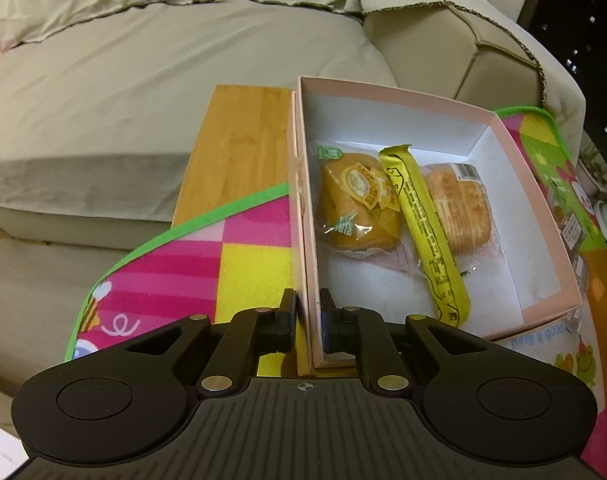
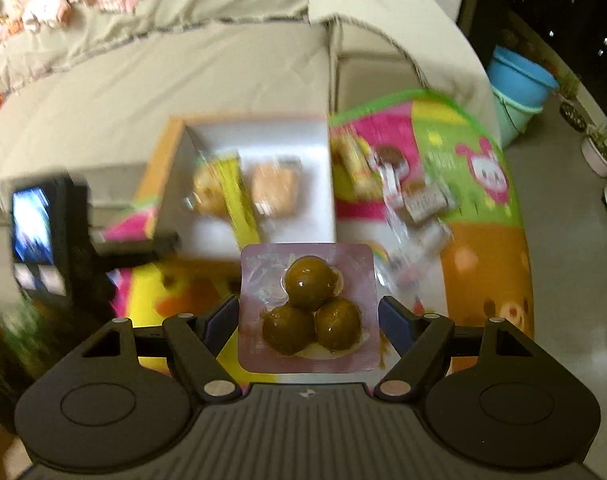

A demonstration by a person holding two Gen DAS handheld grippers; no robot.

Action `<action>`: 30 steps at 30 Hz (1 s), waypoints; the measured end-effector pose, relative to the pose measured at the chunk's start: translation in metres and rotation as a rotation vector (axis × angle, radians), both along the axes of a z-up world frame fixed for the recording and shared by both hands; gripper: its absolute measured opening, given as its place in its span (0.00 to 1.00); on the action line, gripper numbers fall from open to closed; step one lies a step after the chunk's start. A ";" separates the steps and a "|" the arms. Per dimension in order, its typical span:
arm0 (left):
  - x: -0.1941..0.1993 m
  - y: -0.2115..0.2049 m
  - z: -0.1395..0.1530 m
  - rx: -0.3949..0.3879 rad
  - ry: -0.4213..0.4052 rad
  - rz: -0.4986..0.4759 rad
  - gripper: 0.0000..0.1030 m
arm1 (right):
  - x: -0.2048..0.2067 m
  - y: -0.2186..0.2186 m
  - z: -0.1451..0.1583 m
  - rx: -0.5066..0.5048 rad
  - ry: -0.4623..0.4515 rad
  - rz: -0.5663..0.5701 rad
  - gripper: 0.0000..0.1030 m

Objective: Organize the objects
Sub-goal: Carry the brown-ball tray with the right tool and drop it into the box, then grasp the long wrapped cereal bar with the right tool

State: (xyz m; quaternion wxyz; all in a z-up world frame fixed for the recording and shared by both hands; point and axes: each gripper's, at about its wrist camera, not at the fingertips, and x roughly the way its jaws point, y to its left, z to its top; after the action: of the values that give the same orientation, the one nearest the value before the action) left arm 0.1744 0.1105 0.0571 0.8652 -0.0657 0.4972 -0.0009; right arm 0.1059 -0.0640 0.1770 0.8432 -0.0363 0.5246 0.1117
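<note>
Beige sofa (image 1: 143, 92) behind; a low wooden table (image 1: 239, 148) stands before it, partly covered by a bright patchwork play mat (image 1: 247, 256). On it sits an open pink box (image 1: 515, 160) holding a wrapped bun (image 1: 355, 204), a yellow snack bar (image 1: 423, 228) and a packet of crackers (image 1: 463, 208).

Left gripper (image 1: 308, 320): tongs pinching the box's near wall, steadying it.

Right gripper (image 2: 308, 320): tongs set against both edges of a sealed blister pack (image 2: 309, 308) of three glossy brown balls, held above the mat, short of the box.

Judgement: pack light, film slippery, crushable; the stiff rim is the place to grip.

More wrapped snacks (image 2: 415, 200) lie loose on the mat.
</note>
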 end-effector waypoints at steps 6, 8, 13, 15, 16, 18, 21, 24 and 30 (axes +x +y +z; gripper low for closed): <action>-0.001 0.003 0.000 -0.005 0.011 -0.004 0.13 | 0.045 0.028 0.037 0.063 -0.069 0.006 0.74; -0.002 0.003 -0.001 -0.007 0.008 0.002 0.13 | 0.060 0.039 0.047 0.075 -0.128 0.018 0.75; -0.002 0.002 -0.001 -0.009 -0.003 0.025 0.12 | 0.107 0.046 0.042 0.162 -0.187 -0.029 0.79; -0.003 0.002 -0.002 -0.010 -0.007 0.038 0.12 | 0.112 0.039 0.032 0.192 -0.164 -0.036 0.80; -0.003 0.002 -0.002 -0.011 -0.011 0.048 0.12 | 0.111 0.033 0.023 0.201 -0.148 -0.028 0.80; -0.004 0.001 -0.003 -0.012 -0.013 0.069 0.12 | 0.106 0.022 0.002 0.168 -0.122 -0.013 0.80; -0.004 -0.002 -0.002 0.004 -0.013 0.102 0.11 | 0.095 0.000 -0.035 0.075 -0.085 0.010 0.80; -0.003 -0.005 -0.003 0.022 -0.010 0.130 0.10 | 0.084 -0.029 -0.061 0.019 -0.030 0.009 0.80; -0.003 -0.011 -0.001 0.052 -0.008 0.157 0.10 | 0.092 -0.091 -0.102 -0.056 0.047 0.011 0.80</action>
State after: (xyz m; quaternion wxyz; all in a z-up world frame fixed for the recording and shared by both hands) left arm 0.1713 0.0991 0.0563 0.8659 -0.0819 0.4871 0.0795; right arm 0.1981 -0.1550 0.0750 0.8288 -0.0603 0.5468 0.1025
